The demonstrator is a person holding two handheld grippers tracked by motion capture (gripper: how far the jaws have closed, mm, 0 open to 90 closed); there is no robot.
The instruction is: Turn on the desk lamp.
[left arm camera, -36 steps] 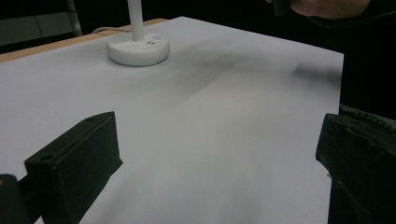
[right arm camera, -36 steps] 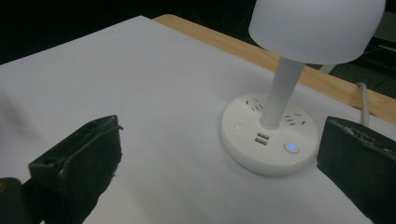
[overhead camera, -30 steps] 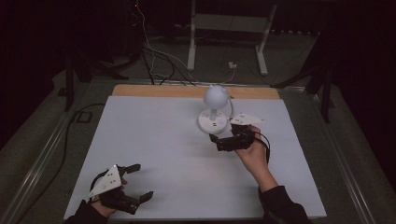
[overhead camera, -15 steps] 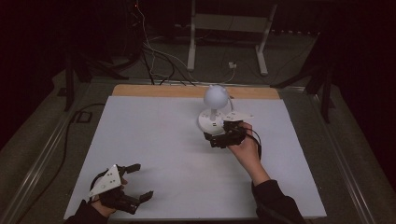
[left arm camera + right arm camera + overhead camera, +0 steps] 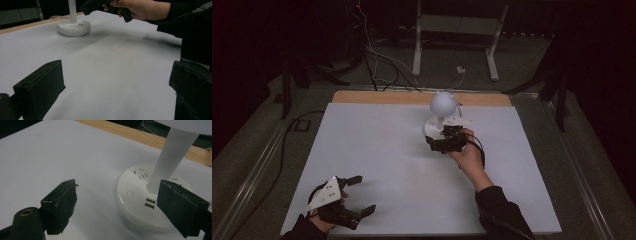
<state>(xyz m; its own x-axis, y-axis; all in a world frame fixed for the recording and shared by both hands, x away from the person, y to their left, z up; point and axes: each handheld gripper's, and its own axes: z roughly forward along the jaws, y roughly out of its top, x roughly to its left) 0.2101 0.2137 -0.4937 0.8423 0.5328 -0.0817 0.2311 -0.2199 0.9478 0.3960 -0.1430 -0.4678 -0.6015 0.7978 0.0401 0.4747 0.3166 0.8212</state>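
Note:
A white desk lamp [image 5: 443,103] with a globe head stands at the back middle of the white table [image 5: 377,145]. Its round base [image 5: 136,206] carries a round button [image 5: 130,193], two USB ports [image 5: 149,203] and socket slots. My right gripper [image 5: 430,144] is open, just in front of the base, nothing between its jaws. In the right gripper view its right jaw hangs over the base beside the stem [image 5: 171,157]. My left gripper [image 5: 362,195] rests open near the front left edge, holding nothing. The lamp base [image 5: 73,26] and the other hand [image 5: 142,8] appear in the left gripper view.
A wooden strip [image 5: 412,98] runs along the table's far edge. Behind it, cables [image 5: 377,60] and a white stand [image 5: 452,30] lie on the dark floor. A black cable [image 5: 287,145] trails on the left beside the table.
My right gripper has moved left and slightly forward, closing in on the lamp base. The left gripper has stayed put.

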